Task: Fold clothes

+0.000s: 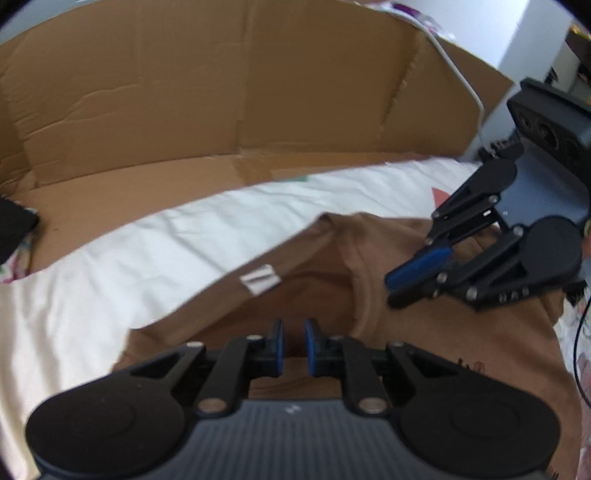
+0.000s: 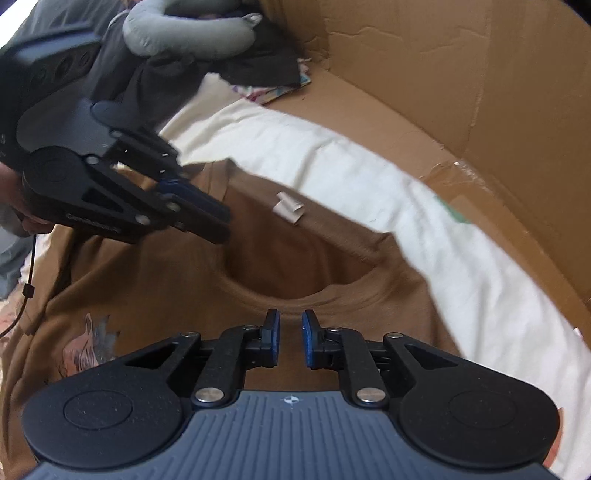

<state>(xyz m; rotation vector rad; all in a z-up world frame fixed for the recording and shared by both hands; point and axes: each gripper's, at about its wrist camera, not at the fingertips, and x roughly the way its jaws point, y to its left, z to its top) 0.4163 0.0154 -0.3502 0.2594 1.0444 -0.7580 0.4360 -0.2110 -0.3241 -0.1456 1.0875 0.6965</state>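
Observation:
A brown T-shirt (image 1: 424, 350) (image 2: 166, 288) lies flat on a white sheet, neck opening (image 2: 288, 266) facing away, with a white label (image 1: 258, 280) (image 2: 290, 208) at the back of the collar. A pale print (image 2: 85, 347) shows on its chest. My left gripper (image 1: 294, 345) (image 2: 223, 229) hovers over the shirt's left shoulder, open by a narrow gap, nothing between its blue pads. My right gripper (image 2: 291, 334) (image 1: 390, 290) sits just below the collar's front edge, also narrowly open and empty.
The white sheet (image 1: 147, 258) (image 2: 332, 147) lies inside tall cardboard walls (image 1: 184, 92) (image 2: 480, 92). Dark clothes (image 2: 266, 62) and a grey padded item (image 2: 184, 26) are heaped at the far left corner. A thin black cable (image 1: 580, 350) hangs on the right.

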